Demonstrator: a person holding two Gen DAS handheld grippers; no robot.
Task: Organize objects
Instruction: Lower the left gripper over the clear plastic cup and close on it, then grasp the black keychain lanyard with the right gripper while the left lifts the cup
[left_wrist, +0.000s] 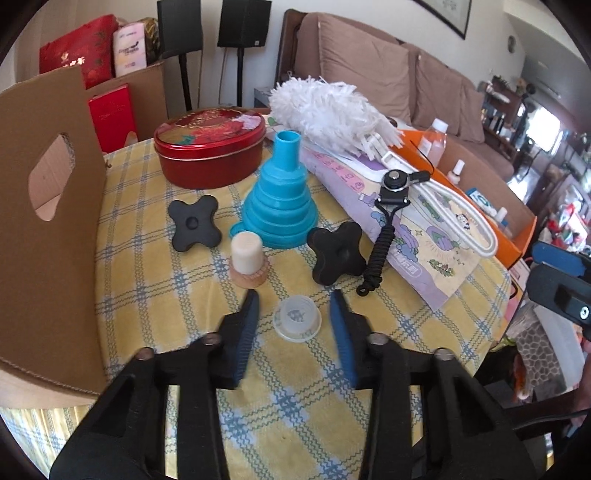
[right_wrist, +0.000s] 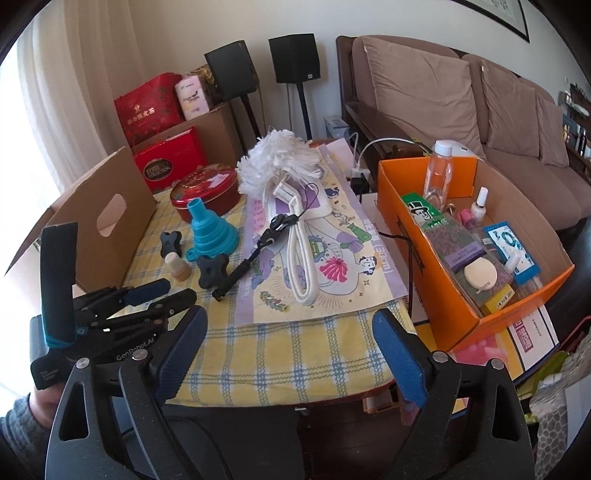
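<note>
Straddling the small clear plastic cap (left_wrist: 297, 319), left gripper (left_wrist: 295, 301) pads flank without pinching; next, squeeze. Right gripper (right_wrist: 288, 325) spread, idle at three o'clock.

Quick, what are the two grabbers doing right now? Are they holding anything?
Left gripper: open, its fingers on either side of the small clear cup, not pressing it yet.
Right gripper: open wide, holding nothing, above the checked tablecloth.
</note>
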